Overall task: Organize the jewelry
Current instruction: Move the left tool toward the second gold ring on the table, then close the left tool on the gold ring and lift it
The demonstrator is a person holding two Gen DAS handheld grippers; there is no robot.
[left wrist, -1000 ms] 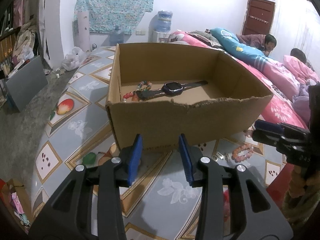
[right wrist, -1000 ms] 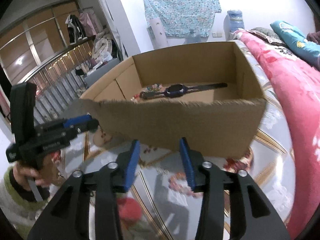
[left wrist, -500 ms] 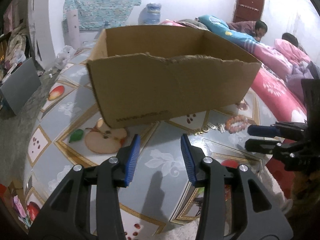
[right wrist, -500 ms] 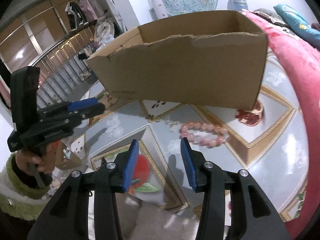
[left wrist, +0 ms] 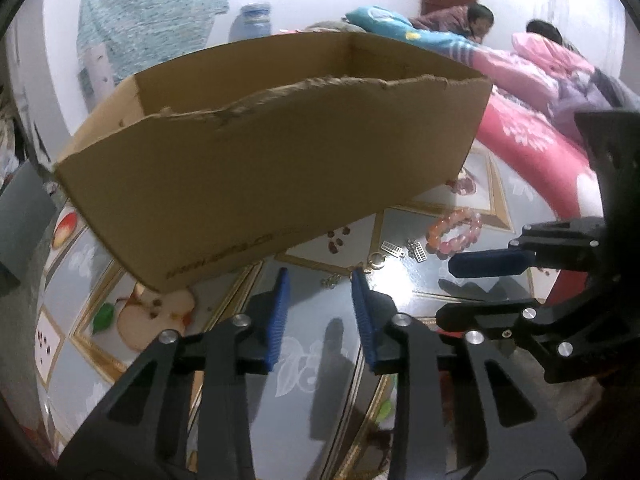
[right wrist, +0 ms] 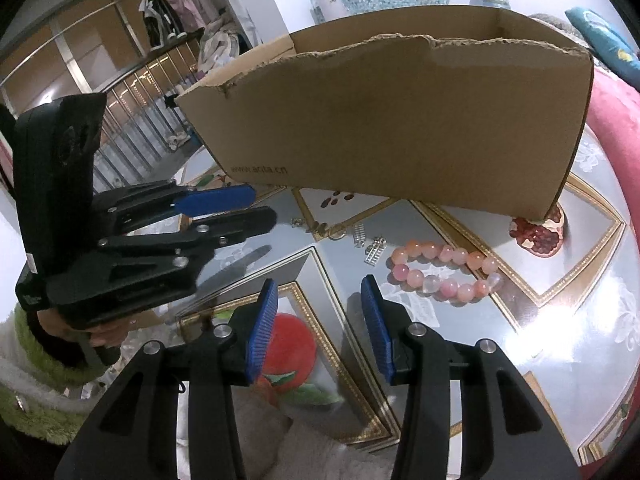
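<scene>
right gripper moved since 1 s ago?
Yes. The right gripper has come down toward the table: the cardboard box now hides its inside, and the pink bead bracelet lies just ahead of the open gripper.

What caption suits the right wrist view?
Open right gripper hovers near pink bead bracelet before cardboard box.

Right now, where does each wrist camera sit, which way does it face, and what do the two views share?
Left wrist: rides the left hand-held gripper, angled down at the cardboard box and table; the right hand-held gripper intrudes at right.
Right wrist: rides the right hand-held gripper, angled down at the pink bead bracelet; the left hand-held gripper, a hand and green sleeve show at left.
Shared: box, bracelet, small metal charms, each other's gripper.
</scene>
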